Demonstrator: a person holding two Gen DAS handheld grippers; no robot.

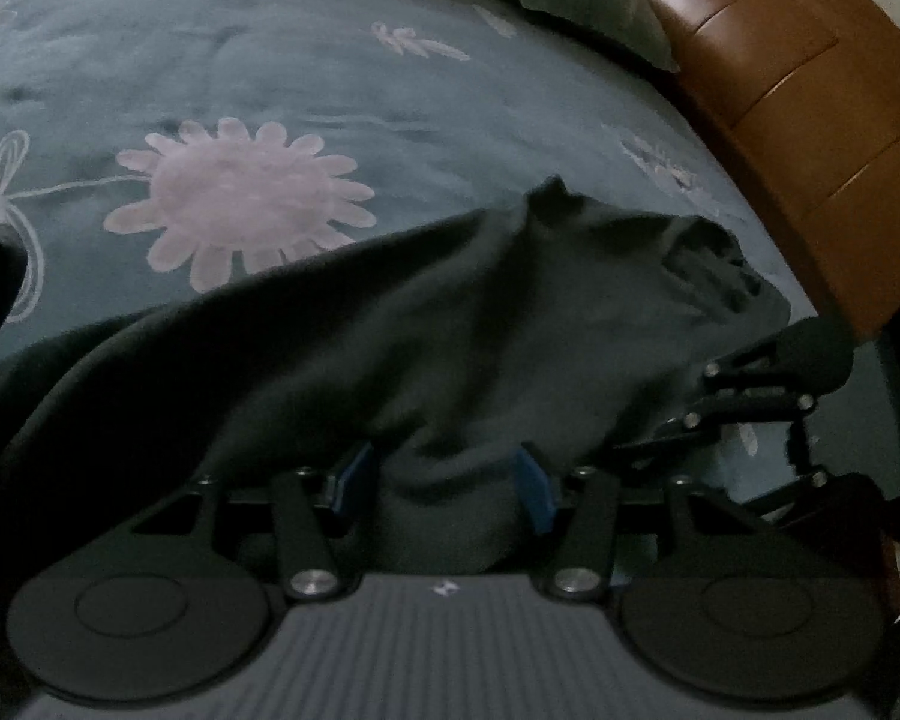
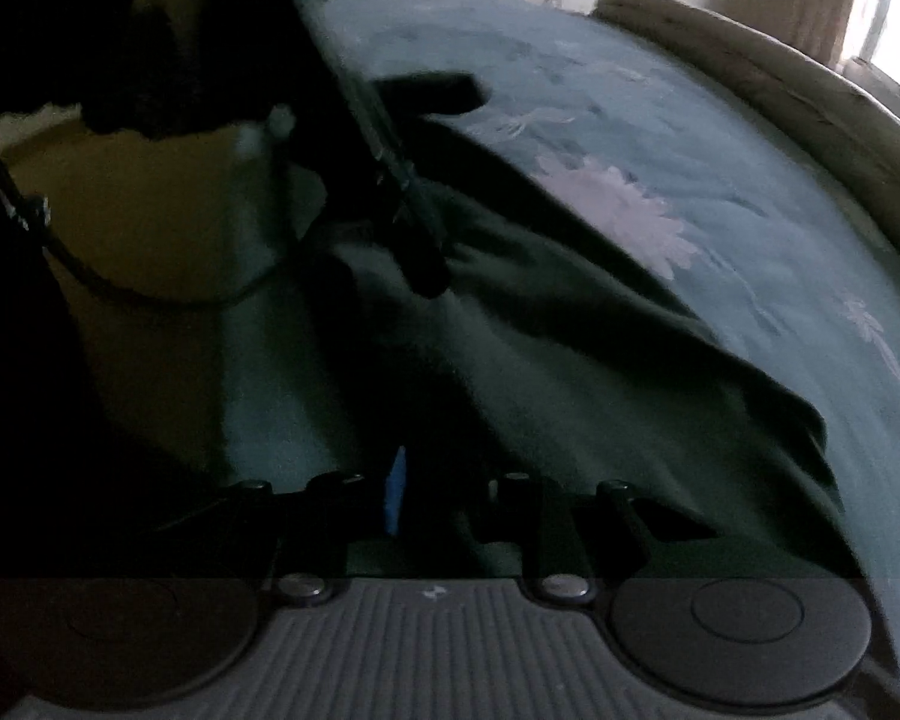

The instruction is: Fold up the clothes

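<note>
Now dark garment bunched between left gripper fingers, over bedspread.

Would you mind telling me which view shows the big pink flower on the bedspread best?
The left wrist view: the flower is whole and unobstructed beyond the dark garment. The right wrist view shows it smaller, blurred and partly cut off by the garment.

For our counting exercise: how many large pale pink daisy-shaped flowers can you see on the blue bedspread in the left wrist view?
1. The large pale pink daisy-shaped flower lies left of centre on the blue bedspread, just beyond the dark grey garment. Others may be hidden under that garment.
</note>
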